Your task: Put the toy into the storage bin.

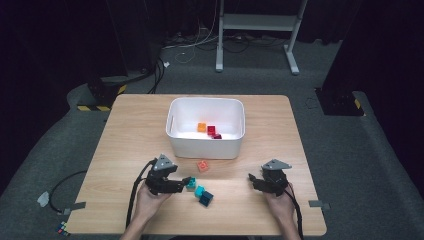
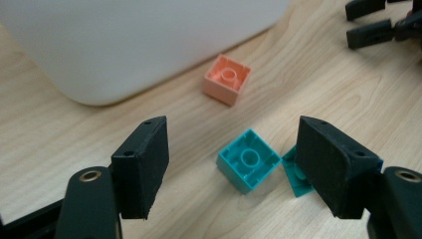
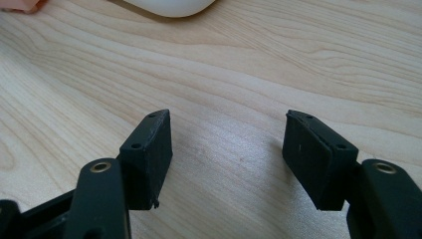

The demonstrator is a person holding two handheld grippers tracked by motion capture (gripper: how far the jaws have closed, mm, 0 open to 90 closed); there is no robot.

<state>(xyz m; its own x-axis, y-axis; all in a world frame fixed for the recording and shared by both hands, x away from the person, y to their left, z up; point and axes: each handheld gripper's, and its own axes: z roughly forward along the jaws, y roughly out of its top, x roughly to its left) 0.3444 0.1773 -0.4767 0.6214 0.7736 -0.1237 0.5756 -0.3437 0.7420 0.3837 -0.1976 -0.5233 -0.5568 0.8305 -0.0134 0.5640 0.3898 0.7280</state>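
A teal brick [image 2: 248,160] lies studs-up on the wooden table between the jaws of my left gripper [image 2: 231,132], which stands open with neither pad touching it. A second teal brick [image 2: 294,180] is partly hidden behind the right-hand jaw. In the high view my left gripper [image 1: 186,183] points right at the teal bricks [image 1: 200,190], with a darker teal brick [image 1: 206,198] just beyond. A salmon brick [image 2: 227,78] sits farther off near the white bin [image 2: 124,45]. My right gripper [image 3: 229,149] rests open over bare wood at the table's right [image 1: 252,179].
The white bin [image 1: 172,125] stands mid-table and holds an orange brick [image 1: 201,127] and red bricks [image 1: 212,132]. The salmon brick [image 1: 202,165] lies just in front of it. Cables trail from both grippers off the table's front edge.
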